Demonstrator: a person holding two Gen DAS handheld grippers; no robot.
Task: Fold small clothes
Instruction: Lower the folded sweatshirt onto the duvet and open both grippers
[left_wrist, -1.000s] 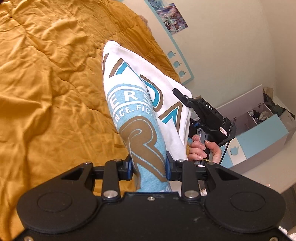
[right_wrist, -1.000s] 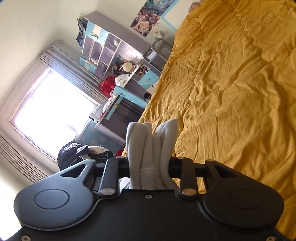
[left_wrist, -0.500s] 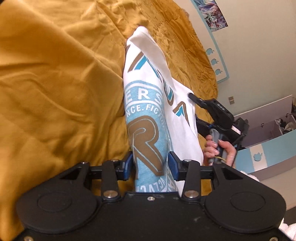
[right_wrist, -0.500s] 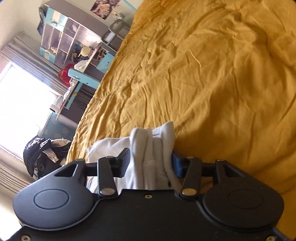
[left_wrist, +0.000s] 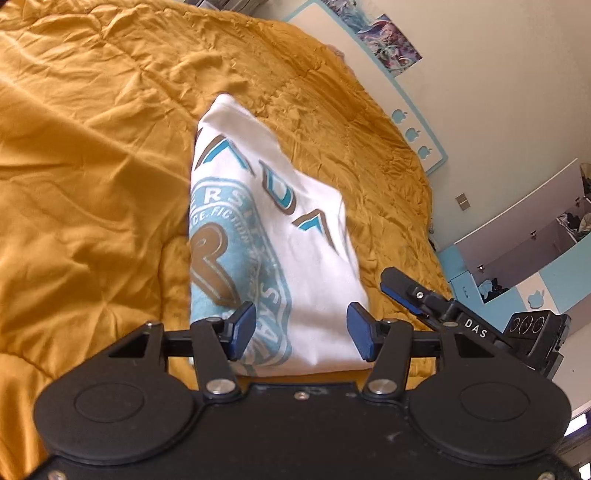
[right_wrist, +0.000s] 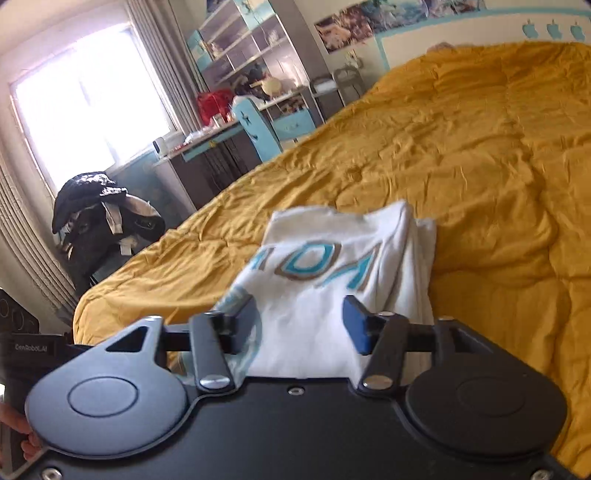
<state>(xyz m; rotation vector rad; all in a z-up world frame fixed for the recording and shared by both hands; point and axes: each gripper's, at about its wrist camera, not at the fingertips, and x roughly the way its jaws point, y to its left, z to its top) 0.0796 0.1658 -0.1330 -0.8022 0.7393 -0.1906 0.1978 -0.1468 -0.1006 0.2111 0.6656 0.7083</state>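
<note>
A folded white T-shirt with a blue and brown print lies on the mustard yellow bedspread. My left gripper is open, its blue pads apart over the shirt's near edge. My right gripper is also open, over the shirt's near edge in its own view. The right gripper's black body shows to the right in the left wrist view. The shirt lies loose, gripped by neither.
The bedspread fills most of both views. A desk with blue chair and shelves stands beyond the bed's far side, next to a window. A dark pile of clothes sits at the left. A white and blue wall unit is at the right.
Both grippers were shut on the shirt and holding it up. They have lowered it onto the bed and opened, so the folded shirt now lies free.
</note>
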